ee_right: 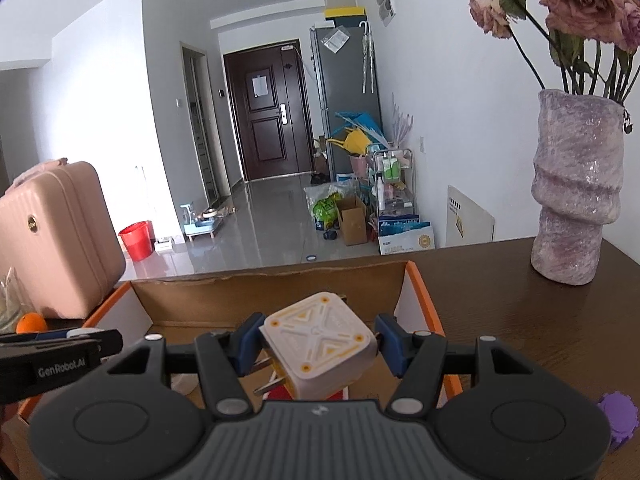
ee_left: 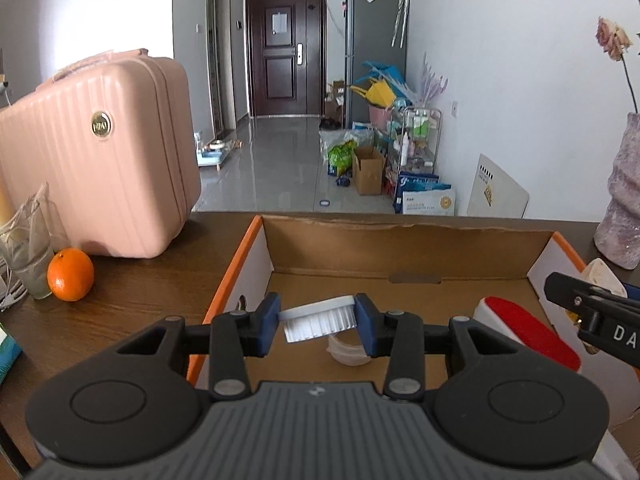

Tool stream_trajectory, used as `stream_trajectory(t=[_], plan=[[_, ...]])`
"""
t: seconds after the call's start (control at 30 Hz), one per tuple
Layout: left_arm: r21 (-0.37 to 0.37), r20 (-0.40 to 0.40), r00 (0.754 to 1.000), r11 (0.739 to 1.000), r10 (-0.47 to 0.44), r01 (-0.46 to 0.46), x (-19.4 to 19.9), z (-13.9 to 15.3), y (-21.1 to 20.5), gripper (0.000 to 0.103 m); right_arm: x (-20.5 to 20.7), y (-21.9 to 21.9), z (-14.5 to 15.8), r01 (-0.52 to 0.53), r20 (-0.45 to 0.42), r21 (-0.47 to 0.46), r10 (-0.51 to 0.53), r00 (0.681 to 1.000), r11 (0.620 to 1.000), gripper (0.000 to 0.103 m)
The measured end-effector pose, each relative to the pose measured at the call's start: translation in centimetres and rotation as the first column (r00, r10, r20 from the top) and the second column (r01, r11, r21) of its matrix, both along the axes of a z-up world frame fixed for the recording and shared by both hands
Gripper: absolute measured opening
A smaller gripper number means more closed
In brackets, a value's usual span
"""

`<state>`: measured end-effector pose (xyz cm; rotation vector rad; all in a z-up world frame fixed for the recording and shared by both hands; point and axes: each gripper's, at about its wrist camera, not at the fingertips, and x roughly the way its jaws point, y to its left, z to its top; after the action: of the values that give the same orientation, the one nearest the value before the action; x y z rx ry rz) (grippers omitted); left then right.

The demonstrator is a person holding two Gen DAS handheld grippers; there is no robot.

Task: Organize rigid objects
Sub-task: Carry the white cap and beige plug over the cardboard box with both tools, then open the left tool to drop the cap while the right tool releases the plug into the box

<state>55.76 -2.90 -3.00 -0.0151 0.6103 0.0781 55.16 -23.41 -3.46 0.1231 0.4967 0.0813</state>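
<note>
1. Cardboard box sits open at the bench's far edge, a red-topped item already inside.
2. Right gripper clamps a plug adapter above the box.
3. Left gripper holds a white brush; next, likely lowering and release.

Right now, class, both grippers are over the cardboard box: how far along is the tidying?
Done: a red-and-white item and a clear plastic piece already lie in the cardboard box. In hand: the left gripper clamps a white brush; the right gripper clamps a white plug adapter, both over the box. Left: release both, then perhaps the purple piece lying on the table.
</note>
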Motion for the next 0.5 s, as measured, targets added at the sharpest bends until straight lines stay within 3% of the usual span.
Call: stream_trajectory(t=[0.3,0.37,0.5], plan=[[0.002,-0.020,1.000,1.000,-0.009,0.009,0.10,-0.44,-0.05,0.041,0.57,-0.16,-0.78,-0.001,-0.033,-0.003,0.001,0.999,1.000,0.060],[-0.003,-0.033,0.999,1.000,-0.021,0.021,0.10,-0.53,-0.15,0.051,0.66,-0.06,-0.89,-0.006,-0.043,-0.007,0.006,0.999,1.000,0.060],[0.002,-0.019,1.000,1.000,0.000,0.001,-0.14,-0.36,-0.10,0.081,0.62,-0.10,-0.85,0.003,-0.044,-0.011,-0.004,0.999,1.000,0.062]])
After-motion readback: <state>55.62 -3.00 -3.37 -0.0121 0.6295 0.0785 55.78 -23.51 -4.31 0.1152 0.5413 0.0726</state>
